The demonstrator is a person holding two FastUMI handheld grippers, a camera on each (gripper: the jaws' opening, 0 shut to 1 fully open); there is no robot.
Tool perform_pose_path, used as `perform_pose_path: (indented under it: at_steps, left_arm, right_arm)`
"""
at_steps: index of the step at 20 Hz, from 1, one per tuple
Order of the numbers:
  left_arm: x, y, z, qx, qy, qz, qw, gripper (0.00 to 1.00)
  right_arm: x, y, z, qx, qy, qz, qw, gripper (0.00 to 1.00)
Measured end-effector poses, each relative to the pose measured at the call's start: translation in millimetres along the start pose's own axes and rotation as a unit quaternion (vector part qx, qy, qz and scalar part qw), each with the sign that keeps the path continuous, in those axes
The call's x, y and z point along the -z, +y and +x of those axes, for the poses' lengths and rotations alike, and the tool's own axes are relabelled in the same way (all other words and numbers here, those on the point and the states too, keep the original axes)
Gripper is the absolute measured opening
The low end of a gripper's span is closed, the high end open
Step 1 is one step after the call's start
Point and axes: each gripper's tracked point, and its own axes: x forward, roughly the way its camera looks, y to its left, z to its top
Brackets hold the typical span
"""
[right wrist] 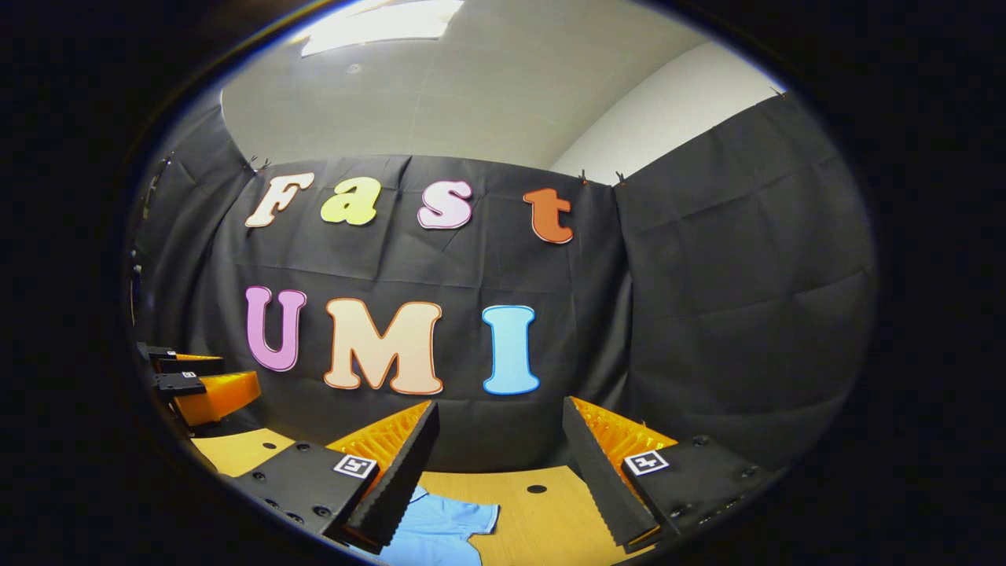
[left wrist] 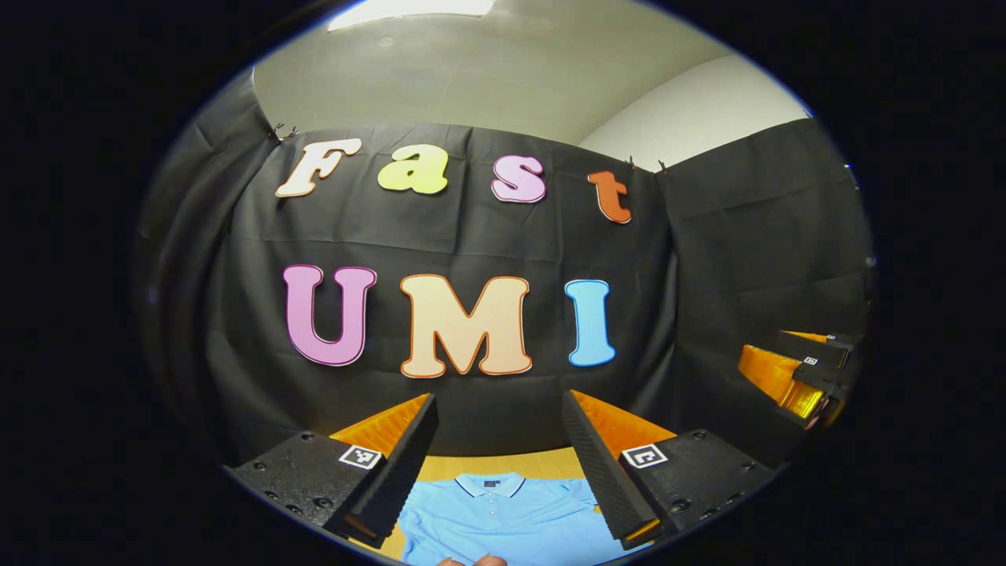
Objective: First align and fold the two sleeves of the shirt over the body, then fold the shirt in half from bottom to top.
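In the left gripper view, the left claw (left wrist: 499,464) hangs released above a light blue shirt (left wrist: 503,519) lying flat, collar up, on the wooden surface (left wrist: 503,464); a small collar label (left wrist: 491,483) is unreadable. In the right gripper view, the right claw (right wrist: 497,472) is released too, over a sleeve (right wrist: 444,523) on the surface (right wrist: 542,511), with square markers (right wrist: 355,465) on its fingers.
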Motion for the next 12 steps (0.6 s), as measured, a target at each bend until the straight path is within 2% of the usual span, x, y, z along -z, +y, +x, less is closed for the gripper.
perform_pose_path:
  at_steps: [3,7,9,12]
  left_arm:
    - [6,2,-2,-0.01,0.006,-0.006,1.0,0.94]
    - [19,7,-11,-0.034,0.021,-0.012,0.999,0.94]
    - [23,16,-17,-0.054,0.023,-0.009,0.998,0.95]
    - [32,32,-16,-0.077,0.034,-0.005,0.996,0.94]
  right_arm:
    - [8,-1,2,-0.005,0.007,0.003,1.0,0.98]
    - [29,6,17,-0.04,0.027,0.008,0.999,1.0]
    - [44,15,29,-0.065,0.033,0.016,0.997,0.98]
    - [83,25,60,-0.082,0.058,0.005,0.995,0.98]
